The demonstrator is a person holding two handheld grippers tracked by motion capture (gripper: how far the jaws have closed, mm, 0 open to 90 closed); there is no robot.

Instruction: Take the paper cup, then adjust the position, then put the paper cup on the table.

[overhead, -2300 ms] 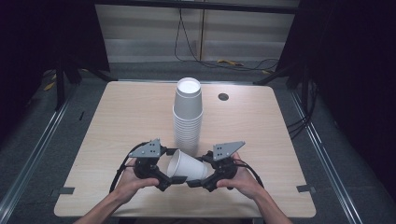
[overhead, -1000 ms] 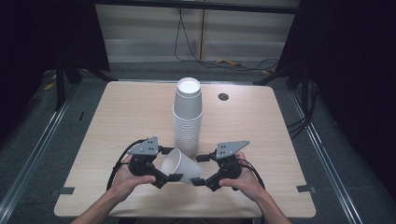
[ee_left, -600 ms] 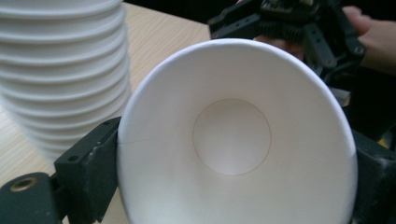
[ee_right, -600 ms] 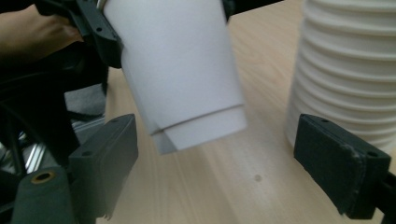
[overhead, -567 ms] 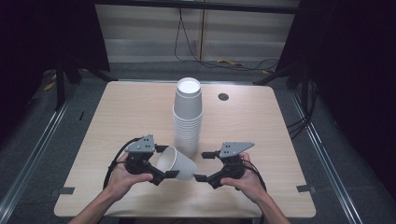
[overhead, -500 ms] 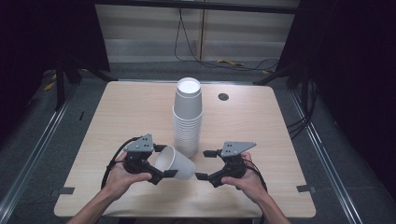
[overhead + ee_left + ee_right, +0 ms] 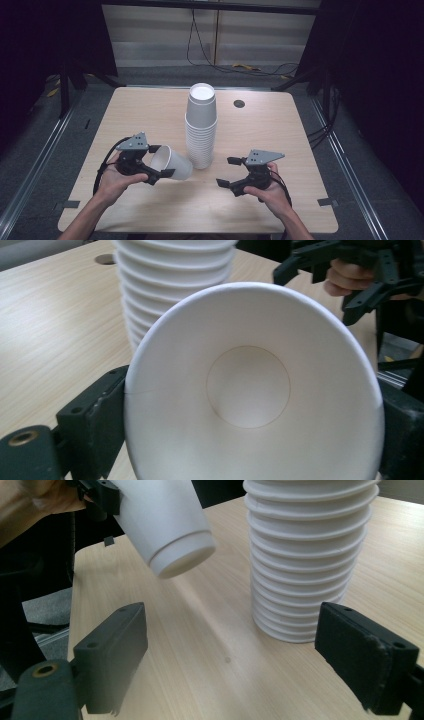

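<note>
A single white paper cup (image 7: 172, 162) lies tilted on its side in the air, left of a tall stack of upturned white cups (image 7: 201, 130). My left gripper (image 7: 161, 161) is shut on its rim. Its jaws have just been opening slightly, with the cup still between them. The left gripper view looks straight into the cup's mouth (image 7: 250, 390), with the stack (image 7: 170, 270) behind it. My right gripper (image 7: 226, 171) stands open and empty to the right of the stack's foot. Its view shows the cup's base (image 7: 165, 525) up left and the stack (image 7: 305, 555) ahead.
The light wooden table (image 7: 280, 130) has a small round cable hole (image 7: 239, 104) behind the stack on the right. Dark floor, rails and cables surround the table. The person's hands come in from the near edge.
The left gripper has carried the cup leftward, away from the right gripper. The right gripper, earlier at the cup's base, now stands apart from it.
</note>
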